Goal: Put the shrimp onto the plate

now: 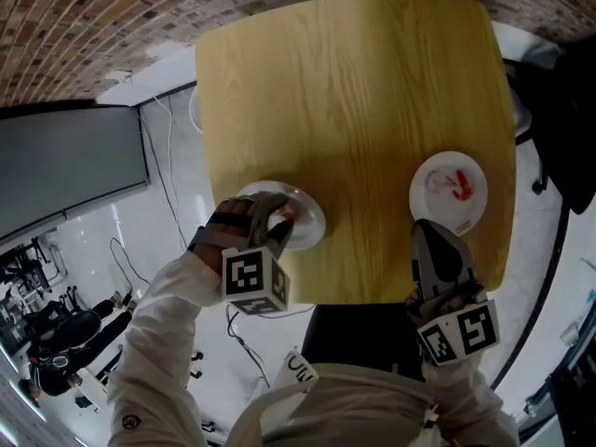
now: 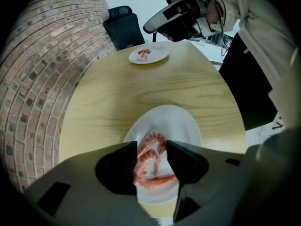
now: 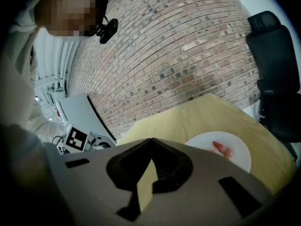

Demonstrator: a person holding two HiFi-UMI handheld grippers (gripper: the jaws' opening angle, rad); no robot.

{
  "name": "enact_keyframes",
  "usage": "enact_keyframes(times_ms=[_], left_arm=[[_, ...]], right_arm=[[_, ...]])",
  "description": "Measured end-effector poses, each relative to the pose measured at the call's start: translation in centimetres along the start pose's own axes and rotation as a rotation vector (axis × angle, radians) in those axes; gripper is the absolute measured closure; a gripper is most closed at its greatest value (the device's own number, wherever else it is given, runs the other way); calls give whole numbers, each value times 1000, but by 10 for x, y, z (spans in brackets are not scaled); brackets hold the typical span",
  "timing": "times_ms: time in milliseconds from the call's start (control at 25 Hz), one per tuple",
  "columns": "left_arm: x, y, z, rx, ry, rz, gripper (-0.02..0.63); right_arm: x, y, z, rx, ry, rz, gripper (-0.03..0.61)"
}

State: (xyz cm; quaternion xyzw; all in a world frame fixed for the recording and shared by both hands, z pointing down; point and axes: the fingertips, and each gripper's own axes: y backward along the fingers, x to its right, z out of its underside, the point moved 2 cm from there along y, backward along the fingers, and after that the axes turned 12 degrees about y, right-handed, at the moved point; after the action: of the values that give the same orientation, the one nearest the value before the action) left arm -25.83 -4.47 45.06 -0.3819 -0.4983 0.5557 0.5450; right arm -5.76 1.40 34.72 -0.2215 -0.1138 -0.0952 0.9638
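One shrimp point(image 1: 458, 184) already lies on the right plate point(image 1: 426, 201). Left tongs point(image 2: 152, 149), spread, straddle the shrimp pile point(image 2: 149, 167) left to move. Right tongs point(image 3: 150, 142) are pressed together, empty.

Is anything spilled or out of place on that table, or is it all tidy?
Nothing stands out. The left plate and the right plate both sit flat on the wooden table. The shrimp lie inside the plates' rims, and none is on the wood.
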Motion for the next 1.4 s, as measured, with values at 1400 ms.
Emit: enact_keyframes(times_ms=[1400], left_arm=[[-1,-4,-9,-75,-16,205,449]], right_arm=[[20,-4,0,-3,-50,38,554]])
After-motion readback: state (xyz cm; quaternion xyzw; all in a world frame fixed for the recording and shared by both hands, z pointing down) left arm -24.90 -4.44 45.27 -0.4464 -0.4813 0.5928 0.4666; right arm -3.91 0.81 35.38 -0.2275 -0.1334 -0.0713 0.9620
